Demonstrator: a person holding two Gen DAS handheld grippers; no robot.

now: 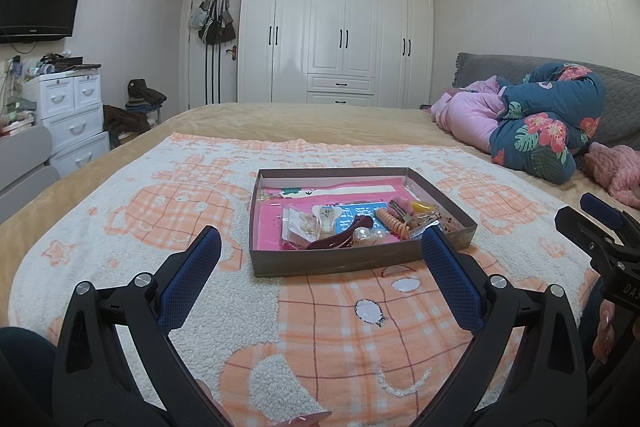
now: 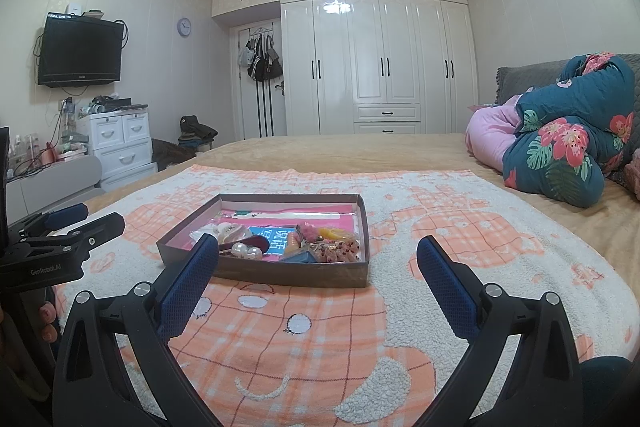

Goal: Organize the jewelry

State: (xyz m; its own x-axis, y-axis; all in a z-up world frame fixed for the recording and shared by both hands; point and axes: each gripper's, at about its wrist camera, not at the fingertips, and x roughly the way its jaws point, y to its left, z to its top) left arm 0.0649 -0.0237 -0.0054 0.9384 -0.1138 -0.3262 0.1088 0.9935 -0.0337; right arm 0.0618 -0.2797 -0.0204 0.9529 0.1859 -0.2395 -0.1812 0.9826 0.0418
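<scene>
A shallow brown cardboard box (image 1: 352,265) (image 2: 296,273) sits on an orange-and-white blanket on the bed. Inside lie jumbled hair accessories and jewelry: a dark red hair claw (image 1: 340,237), a pearl clip (image 1: 370,235) (image 2: 246,251), a coiled orange hair tie (image 1: 394,221), a yellow piece (image 1: 422,206) (image 2: 336,234) and beaded items (image 2: 344,250). My left gripper (image 1: 320,247) hovers open just in front of the box, empty. My right gripper (image 2: 318,255) is also open and empty, near the box's front right. Each gripper shows at the edge of the other's view.
The blanket (image 1: 320,327) covers the near bed. Rolled floral and pink quilts (image 1: 548,123) (image 2: 568,143) lie at the right by the headboard. White wardrobes (image 1: 340,35) fill the far wall. White drawers (image 1: 72,115) and a wall TV (image 2: 80,51) stand at left.
</scene>
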